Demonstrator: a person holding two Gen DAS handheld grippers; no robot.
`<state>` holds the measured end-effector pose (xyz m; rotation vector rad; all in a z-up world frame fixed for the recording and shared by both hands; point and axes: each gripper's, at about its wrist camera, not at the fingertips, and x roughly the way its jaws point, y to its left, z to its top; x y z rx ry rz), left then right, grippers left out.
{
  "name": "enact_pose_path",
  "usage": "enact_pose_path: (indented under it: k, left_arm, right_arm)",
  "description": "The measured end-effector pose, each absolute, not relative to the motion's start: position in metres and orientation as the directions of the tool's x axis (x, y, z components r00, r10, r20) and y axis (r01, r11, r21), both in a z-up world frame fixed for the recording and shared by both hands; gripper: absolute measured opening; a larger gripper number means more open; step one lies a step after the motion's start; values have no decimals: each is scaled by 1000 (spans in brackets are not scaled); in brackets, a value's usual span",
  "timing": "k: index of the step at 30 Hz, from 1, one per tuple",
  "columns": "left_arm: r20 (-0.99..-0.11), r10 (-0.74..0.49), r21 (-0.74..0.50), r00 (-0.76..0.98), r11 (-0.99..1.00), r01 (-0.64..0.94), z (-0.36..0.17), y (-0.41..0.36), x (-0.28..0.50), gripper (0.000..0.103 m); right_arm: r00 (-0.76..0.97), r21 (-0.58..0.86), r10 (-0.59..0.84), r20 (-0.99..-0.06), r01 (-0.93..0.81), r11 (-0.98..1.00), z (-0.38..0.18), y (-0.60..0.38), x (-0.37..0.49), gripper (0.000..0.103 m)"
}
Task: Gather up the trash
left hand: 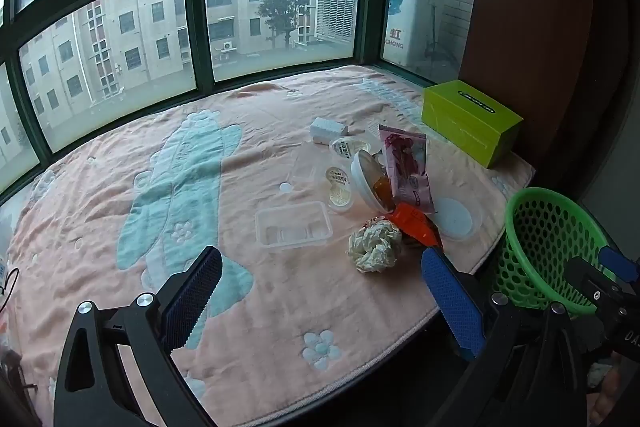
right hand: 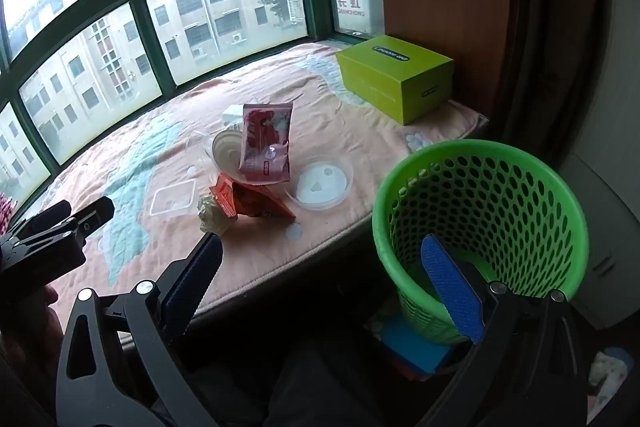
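Note:
Trash lies on a pink blanket: a crumpled paper ball [left hand: 375, 245] [right hand: 213, 213], an orange wrapper [left hand: 414, 225] [right hand: 256, 203], a pink snack bag [left hand: 408, 165] [right hand: 266, 145] leaning on a tipped white cup [left hand: 370, 183], a clear plastic tray [left hand: 293, 225] [right hand: 174, 202], a round lid [left hand: 456, 218] [right hand: 322, 183] and small sauce cups [left hand: 341, 187]. A green mesh basket [left hand: 544, 247] [right hand: 480, 223] stands beside the bed's edge. My left gripper [left hand: 320, 291] is open and empty, just short of the paper ball. My right gripper [right hand: 320, 279] is open and empty, beside the basket.
A lime green box [left hand: 470, 121] [right hand: 394, 77] sits at the blanket's far right by a brown wall panel. A white foam block [left hand: 328, 129] lies behind the cups. Windows run along the far side. The blanket's edge [right hand: 320, 247] drops off near the basket.

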<state>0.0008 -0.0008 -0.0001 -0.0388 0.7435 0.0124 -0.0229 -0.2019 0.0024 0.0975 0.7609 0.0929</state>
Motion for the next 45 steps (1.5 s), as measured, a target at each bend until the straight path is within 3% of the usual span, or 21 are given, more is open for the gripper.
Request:
enact_pose_path:
  k: [45]
  left_arm:
    - [-661,-31,-47,750,999,-1,5,-11,-7,97]
  right_arm:
    - [722,133,125,-681,-46,990,-1,-202,-21,98]
